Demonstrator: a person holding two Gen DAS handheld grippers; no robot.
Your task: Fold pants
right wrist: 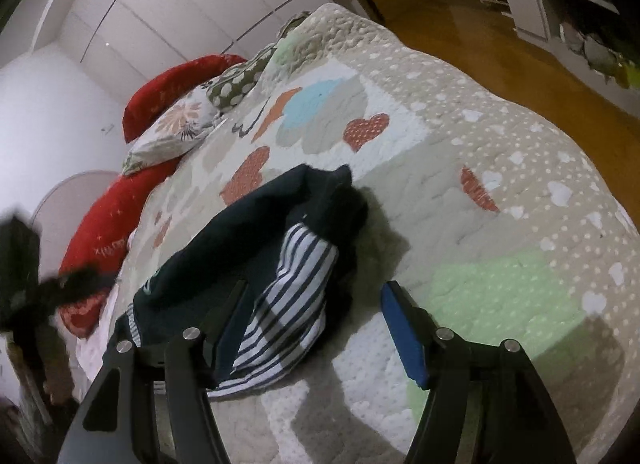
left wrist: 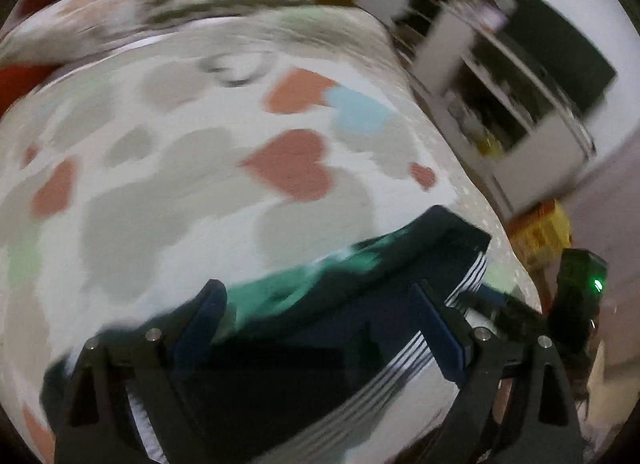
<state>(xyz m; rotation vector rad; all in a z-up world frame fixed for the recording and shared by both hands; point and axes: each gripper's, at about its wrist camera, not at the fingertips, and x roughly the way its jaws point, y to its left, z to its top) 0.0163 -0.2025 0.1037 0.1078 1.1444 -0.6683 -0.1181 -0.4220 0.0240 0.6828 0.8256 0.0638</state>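
Observation:
The pants [right wrist: 288, 264] are dark navy with a blue-and-white striped part and lie bunched on the quilted bedspread [right wrist: 480, 192]. In the left wrist view the pants [left wrist: 320, 344] show dark fabric, a green patch and striped edges, blurred by motion. My left gripper [left wrist: 320, 304] is open, jaws wide apart, hovering just over the pants. My right gripper [right wrist: 316, 296] is open above the striped part, with its left finger [right wrist: 228, 328] over the fabric and its right finger [right wrist: 400, 328] over the bedspread. Neither holds anything.
Red pillows [right wrist: 120, 200] and a floral pillow [right wrist: 172, 132] lie at the head of the bed. White shelves [left wrist: 520, 104] stand past the bed's right edge, over a wooden floor [right wrist: 460, 12]. A yellow box [left wrist: 540, 232] sits by the bed.

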